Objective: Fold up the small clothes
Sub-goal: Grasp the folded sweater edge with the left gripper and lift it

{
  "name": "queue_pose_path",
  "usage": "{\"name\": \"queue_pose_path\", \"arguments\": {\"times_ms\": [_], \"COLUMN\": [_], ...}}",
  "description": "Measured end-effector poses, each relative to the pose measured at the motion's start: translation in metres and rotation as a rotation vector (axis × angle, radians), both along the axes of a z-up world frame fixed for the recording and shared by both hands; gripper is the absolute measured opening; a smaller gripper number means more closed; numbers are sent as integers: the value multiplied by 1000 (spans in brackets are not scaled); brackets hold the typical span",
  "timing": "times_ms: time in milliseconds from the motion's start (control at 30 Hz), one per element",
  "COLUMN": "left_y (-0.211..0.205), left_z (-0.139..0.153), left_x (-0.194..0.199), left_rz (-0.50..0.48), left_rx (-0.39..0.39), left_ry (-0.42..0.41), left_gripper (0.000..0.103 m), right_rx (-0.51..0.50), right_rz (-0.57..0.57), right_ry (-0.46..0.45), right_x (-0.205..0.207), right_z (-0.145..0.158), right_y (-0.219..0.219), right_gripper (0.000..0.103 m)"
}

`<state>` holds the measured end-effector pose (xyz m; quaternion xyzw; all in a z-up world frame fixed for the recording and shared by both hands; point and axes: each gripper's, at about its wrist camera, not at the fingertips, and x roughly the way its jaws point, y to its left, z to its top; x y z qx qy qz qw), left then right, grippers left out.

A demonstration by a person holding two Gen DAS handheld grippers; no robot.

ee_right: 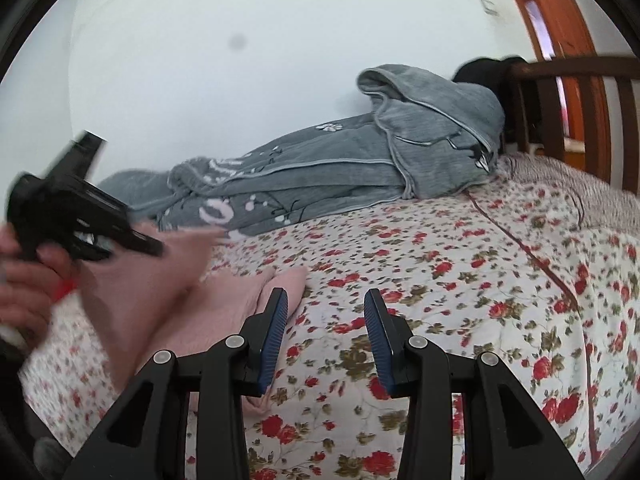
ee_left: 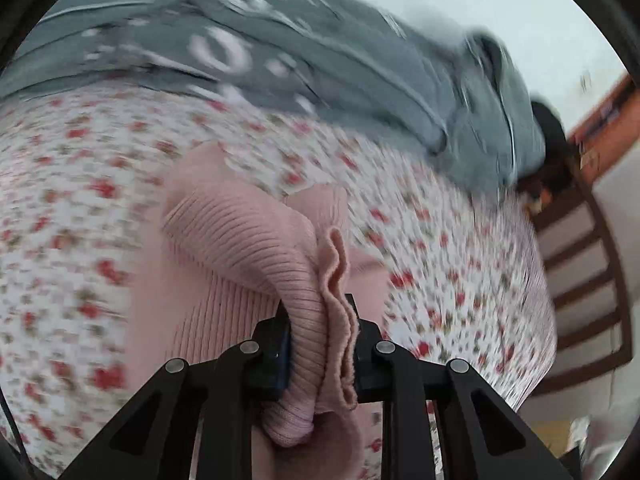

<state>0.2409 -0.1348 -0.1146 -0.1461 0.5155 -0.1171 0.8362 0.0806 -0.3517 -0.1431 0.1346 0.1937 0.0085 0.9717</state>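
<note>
A pink ribbed knit garment (ee_left: 240, 236) lies on the floral bedspread (ee_left: 72, 208). My left gripper (ee_left: 320, 320) is shut on a bunched ruffled edge of it and lifts that part off the bed. In the right wrist view the left gripper (ee_right: 132, 240) shows at the left, held by a hand, with the pink garment (ee_right: 160, 288) hanging from it and draped onto the bed. My right gripper (ee_right: 326, 300) is open and empty, just right of the garment's edge, above the bedspread (ee_right: 460, 280).
A grey blanket with white flowers (ee_right: 360, 160) is heaped along the wall at the back of the bed. A dark wooden slatted headboard (ee_right: 600, 120) stands at the right, with an orange door frame (ee_right: 560, 20) behind it.
</note>
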Motion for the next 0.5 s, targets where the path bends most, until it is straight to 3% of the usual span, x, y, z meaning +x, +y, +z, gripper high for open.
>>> {"name": "queue_pose_path", "arguments": {"times_ms": [133,200,300,400,500], "left_y": [-44,-40,-13,24,68], "left_z": [-31,-21,0,18,18], "left_x": [4,-3,-11,-22,-32], "left_rz": [-96,-140,-152,-92,-25], "left_rx": [83,30,-73,-80,-61], "left_ry": [63,3,-66,-132,-151], "left_gripper": [26,44,57,64,65], "right_rx": [-10,-8,15,40,76], "right_rz": [-5,3,32,63,109], "right_ry": [-8,-4,7,21,19], "right_x": [-3,-4,-3,-1,1], "right_z": [-1,-2,-5,-7,-5], "right_y": [-6,-7,-11,-9,-4], "right_gripper": [40,40,41,42,47]}}
